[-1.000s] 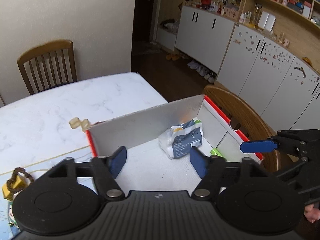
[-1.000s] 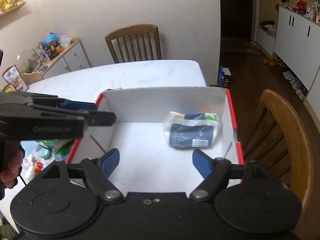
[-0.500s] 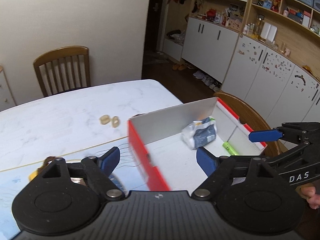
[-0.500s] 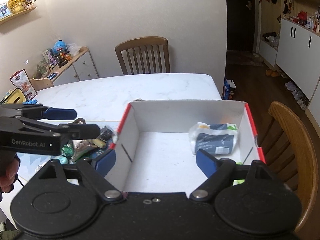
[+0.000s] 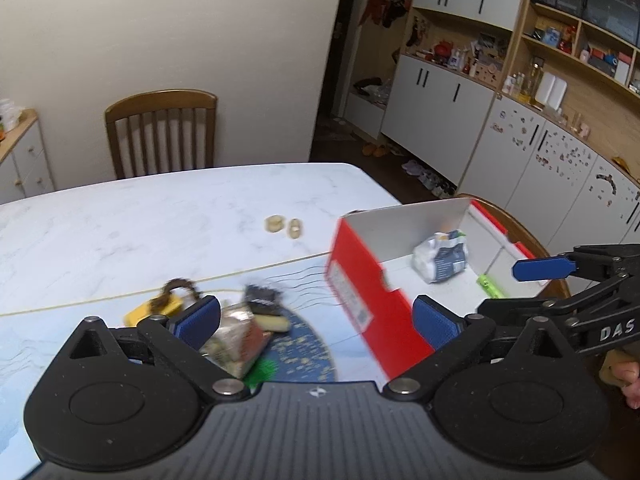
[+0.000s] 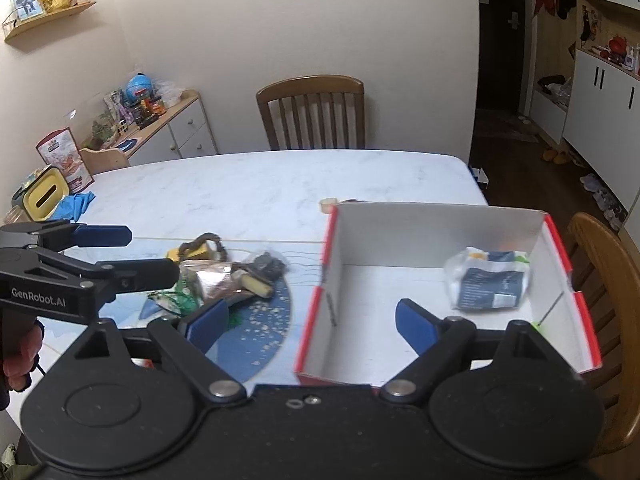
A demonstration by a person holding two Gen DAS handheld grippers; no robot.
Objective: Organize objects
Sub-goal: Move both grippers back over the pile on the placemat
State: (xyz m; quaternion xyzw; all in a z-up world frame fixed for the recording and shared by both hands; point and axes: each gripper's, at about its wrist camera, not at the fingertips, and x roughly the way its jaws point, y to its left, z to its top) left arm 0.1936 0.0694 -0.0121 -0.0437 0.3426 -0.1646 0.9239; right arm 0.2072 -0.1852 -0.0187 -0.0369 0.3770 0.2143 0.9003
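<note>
nearest the left wrist camera, the left gripper (image 5: 316, 320) hangs with its blue pads spread wide and nothing between them, above the pile of loose things on the counter (image 5: 160, 220). just beyond its left pad lies a crinkled foil packet (image 5: 234, 340), with a dark blurred item (image 5: 262, 300) and a yellow block (image 5: 154, 310) under a brown bead loop (image 5: 178, 286) close behind. this looks like the clutter waiting to be sorted, so the gripper seems poised to pick from it. the right gripper (image 6: 312, 324) is also wide and empty, straddling the near left wall of the red-and-white box (image 6: 316, 308); one pad is over the blue mat (image 6: 260, 320), the other over the box floor. farther in, a white and dark-blue packet (image 6: 488, 280) rests near the right wall, and a green item (image 5: 490, 284) lies by the box's near-right corner, judged already put away. beyond the box, two small tan pieces (image 5: 284, 226) sit apart on the bare marble, likely still to collect. a wooden chair (image 6: 312, 112) stands at the far edge.
</note>
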